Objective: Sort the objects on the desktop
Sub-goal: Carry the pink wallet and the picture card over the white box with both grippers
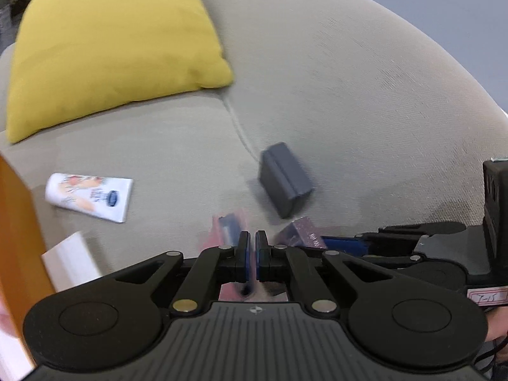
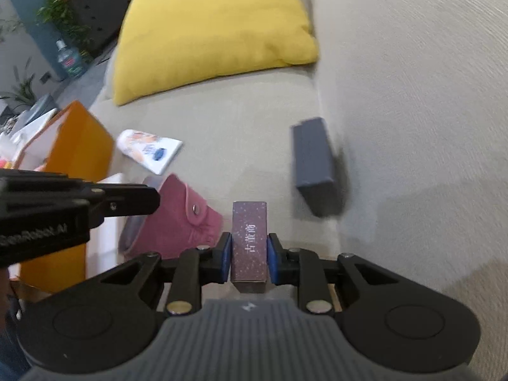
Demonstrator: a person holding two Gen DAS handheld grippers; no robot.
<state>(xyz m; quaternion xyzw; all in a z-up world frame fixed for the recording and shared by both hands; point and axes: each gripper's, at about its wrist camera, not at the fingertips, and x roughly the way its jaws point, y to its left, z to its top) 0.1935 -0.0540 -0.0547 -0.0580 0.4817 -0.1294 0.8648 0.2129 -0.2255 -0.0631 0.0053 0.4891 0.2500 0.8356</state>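
The sorting is judged to be under way and well short of done: a purple box [image 2: 249, 245] is clamped between the pads of the right claw [image 2: 249, 262], lengthwise along the fingers and lifted clear of the sofa [image 2: 397, 111], while several things are seen loose on the seat. A grey box [image 2: 316, 166] is found ahead and to the right of that claw, well apart; a white tube [image 2: 148, 150] lies ahead to the left, near an orange box [image 2: 81, 146]; a pink pouch [image 2: 177, 219] lies just left of the held box. The orange box is taken to be the likely bin, though its contents are not made out clearly. The left claw [image 1: 252, 254] is seen nearly closed, pads almost touching, with nothing plainly gripped; the pouch [image 1: 227, 225] is blurred just beyond its tips. A yellow cushion [image 1: 108, 47] is propped at the back.
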